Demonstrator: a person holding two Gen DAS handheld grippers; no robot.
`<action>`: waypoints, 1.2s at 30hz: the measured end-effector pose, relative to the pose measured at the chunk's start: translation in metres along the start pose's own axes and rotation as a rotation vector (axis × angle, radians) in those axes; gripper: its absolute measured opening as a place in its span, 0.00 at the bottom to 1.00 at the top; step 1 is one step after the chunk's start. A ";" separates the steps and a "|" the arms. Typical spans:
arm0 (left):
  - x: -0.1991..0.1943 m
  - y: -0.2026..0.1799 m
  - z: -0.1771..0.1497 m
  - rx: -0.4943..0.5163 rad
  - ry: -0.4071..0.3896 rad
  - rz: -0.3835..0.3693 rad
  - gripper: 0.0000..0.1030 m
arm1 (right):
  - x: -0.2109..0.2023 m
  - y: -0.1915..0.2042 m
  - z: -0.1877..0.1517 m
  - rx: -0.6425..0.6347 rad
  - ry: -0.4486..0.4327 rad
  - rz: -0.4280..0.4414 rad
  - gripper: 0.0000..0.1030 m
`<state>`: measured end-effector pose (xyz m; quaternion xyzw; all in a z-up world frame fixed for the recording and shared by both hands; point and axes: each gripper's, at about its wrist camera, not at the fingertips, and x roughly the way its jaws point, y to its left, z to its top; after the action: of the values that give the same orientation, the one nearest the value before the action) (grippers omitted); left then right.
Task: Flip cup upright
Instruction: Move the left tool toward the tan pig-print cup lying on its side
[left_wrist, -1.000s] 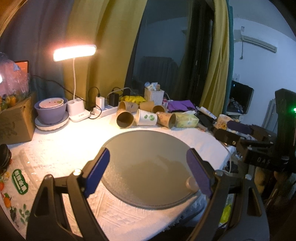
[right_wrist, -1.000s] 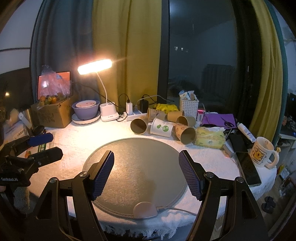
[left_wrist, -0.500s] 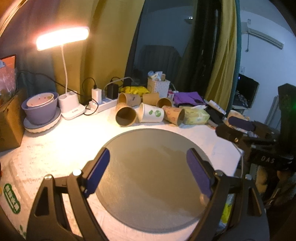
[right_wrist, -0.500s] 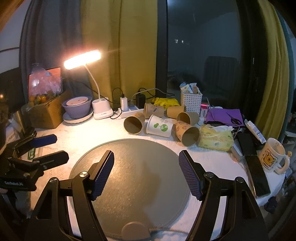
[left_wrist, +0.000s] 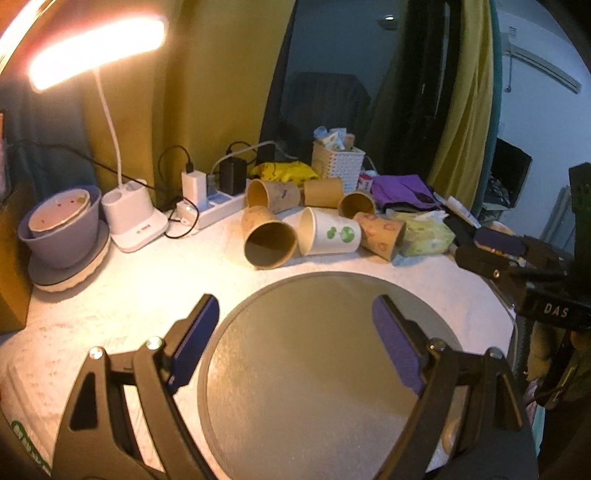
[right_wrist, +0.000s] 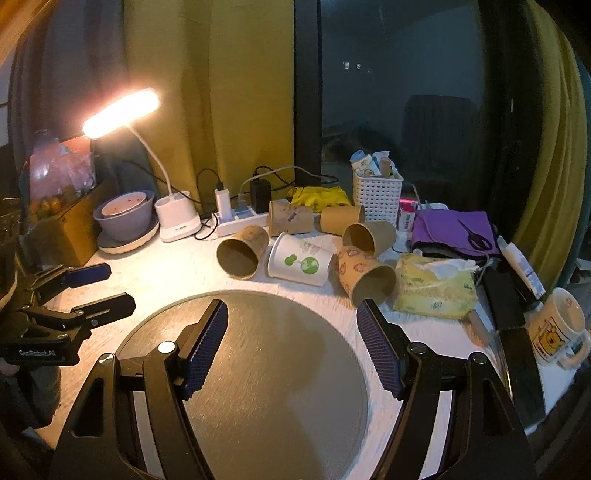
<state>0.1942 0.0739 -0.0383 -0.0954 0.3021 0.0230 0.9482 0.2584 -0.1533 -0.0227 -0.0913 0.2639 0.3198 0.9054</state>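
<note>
With both the left gripper (left_wrist: 291, 325) and the right gripper (right_wrist: 291, 328) wide and empty over the round mat (right_wrist: 266, 369), the sideways cups (right_wrist: 297, 260) cluster toward the counter's far edge, so I would approach one low and pinch its wall near the rim before tipping it.

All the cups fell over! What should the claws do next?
Probably ease the left claw forward toward the nearest tipped brown paper cup. Both claws are open and empty above the round mat; the right claw is too. The cups lie on their sides just beyond the mat.
</note>
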 end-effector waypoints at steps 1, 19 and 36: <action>0.006 0.002 0.003 -0.008 0.009 -0.003 0.83 | 0.005 -0.002 0.002 0.001 0.003 0.001 0.73; 0.109 0.020 0.069 0.009 0.048 0.061 0.83 | 0.092 -0.042 0.038 0.031 0.042 0.035 0.73; 0.213 0.033 0.087 -0.062 0.209 0.108 0.83 | 0.142 -0.075 0.050 0.073 0.059 0.043 0.73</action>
<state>0.4142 0.1198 -0.0974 -0.1104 0.4032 0.0734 0.9055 0.4192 -0.1197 -0.0566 -0.0619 0.3041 0.3265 0.8928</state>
